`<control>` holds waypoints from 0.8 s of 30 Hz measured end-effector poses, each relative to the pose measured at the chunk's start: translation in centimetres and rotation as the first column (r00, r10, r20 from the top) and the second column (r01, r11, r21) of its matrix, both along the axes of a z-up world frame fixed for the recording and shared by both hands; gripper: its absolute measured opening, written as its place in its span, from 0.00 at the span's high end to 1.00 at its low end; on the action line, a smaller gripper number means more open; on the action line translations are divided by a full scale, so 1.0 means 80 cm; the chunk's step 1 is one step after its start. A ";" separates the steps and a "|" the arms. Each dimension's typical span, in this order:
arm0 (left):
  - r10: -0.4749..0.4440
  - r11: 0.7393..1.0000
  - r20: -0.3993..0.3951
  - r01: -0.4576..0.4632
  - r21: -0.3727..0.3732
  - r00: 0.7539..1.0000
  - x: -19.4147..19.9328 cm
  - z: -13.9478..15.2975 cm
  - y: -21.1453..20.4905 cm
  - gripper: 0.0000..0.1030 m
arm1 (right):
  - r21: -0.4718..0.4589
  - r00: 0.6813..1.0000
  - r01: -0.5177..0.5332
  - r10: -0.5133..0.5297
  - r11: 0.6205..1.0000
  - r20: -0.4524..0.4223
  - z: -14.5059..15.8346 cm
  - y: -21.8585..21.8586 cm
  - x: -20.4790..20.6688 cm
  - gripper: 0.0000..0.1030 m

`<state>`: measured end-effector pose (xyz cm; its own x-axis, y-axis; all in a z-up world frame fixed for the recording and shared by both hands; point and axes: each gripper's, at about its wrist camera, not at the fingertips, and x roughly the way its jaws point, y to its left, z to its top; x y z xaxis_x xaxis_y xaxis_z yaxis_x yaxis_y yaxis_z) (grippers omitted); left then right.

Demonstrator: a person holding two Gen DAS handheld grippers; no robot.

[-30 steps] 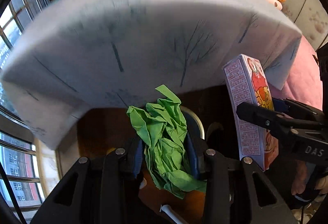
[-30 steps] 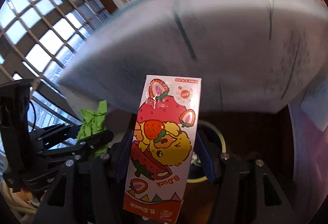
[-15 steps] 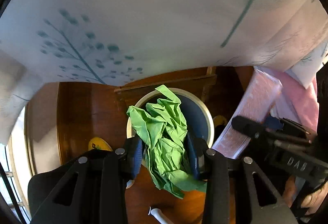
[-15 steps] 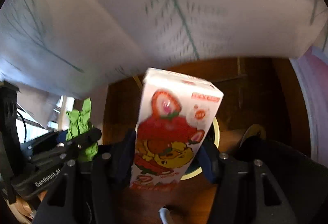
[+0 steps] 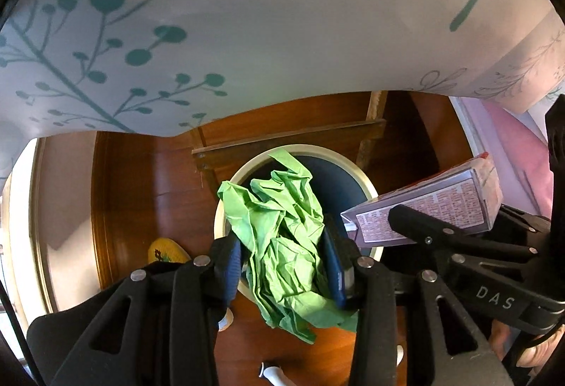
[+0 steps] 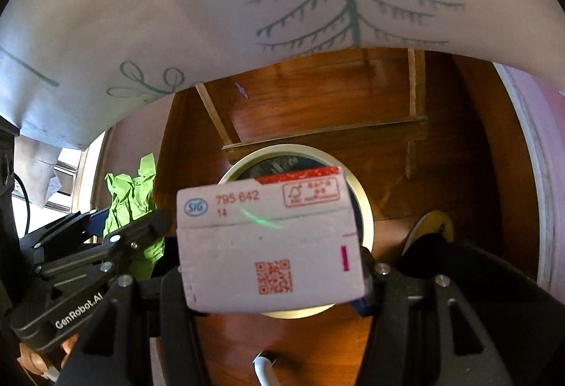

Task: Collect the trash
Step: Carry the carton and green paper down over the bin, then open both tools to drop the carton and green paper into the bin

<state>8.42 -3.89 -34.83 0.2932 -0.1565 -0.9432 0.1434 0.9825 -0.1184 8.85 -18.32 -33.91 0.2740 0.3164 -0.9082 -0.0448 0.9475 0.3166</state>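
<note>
While both pieces are hanging over the round bin (image 5: pixel 365 179), nothing is being dropped in yet: the left tongs (image 5: pixel 284 267) are opening around the crumpled green paper (image 5: pixel 282 241), the right tongs (image 6: pixel 272 274) are gripping the drink carton (image 6: pixel 268 248) (tilted towards the rim)

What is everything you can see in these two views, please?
paper: one, green, crumpled, between the left gripper's pads, above the bin.
carton: one, white and red, held in the right gripper, over the bin.
bin: one, cream rim, dark inside, on the floor under the table edge.
tablecloth: one, pale with teal plant prints, hanging over the top of both views.
floor: brown wood.
slipper: one, yellow, on the floor beside the bin.
left gripper: black, blue pads, jaws opening around the paper.
right gripper: black, shut on the carton.
</note>
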 end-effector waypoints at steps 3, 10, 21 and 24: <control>0.002 1.000 0.005 -0.002 -0.008 1.000 -0.006 0.004 -0.001 0.49 | -0.002 1.000 -0.008 0.008 1.000 -0.008 -0.005 0.002 0.004 0.46; 0.048 0.999 0.015 -0.048 -0.014 0.999 -0.005 0.003 0.012 0.06 | -0.057 0.999 0.023 -0.025 0.998 -0.036 -0.015 -0.003 0.016 0.43; 0.054 0.999 0.059 -0.054 -0.002 0.997 -0.007 0.014 0.014 0.01 | -0.067 1.000 0.015 -0.016 0.998 -0.005 -0.011 -0.004 0.017 0.39; 0.054 0.999 0.071 -0.054 -0.004 0.996 -0.007 0.016 0.016 0.01 | -0.072 1.000 0.010 -0.010 0.997 0.002 -0.010 -0.002 0.018 0.39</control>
<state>7.84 -2.61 -33.59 0.3674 -0.1407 -0.9194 0.0979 0.9889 -0.1122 10.26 -18.46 -34.71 0.2787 0.2472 -0.9280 -0.0357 0.9683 0.2472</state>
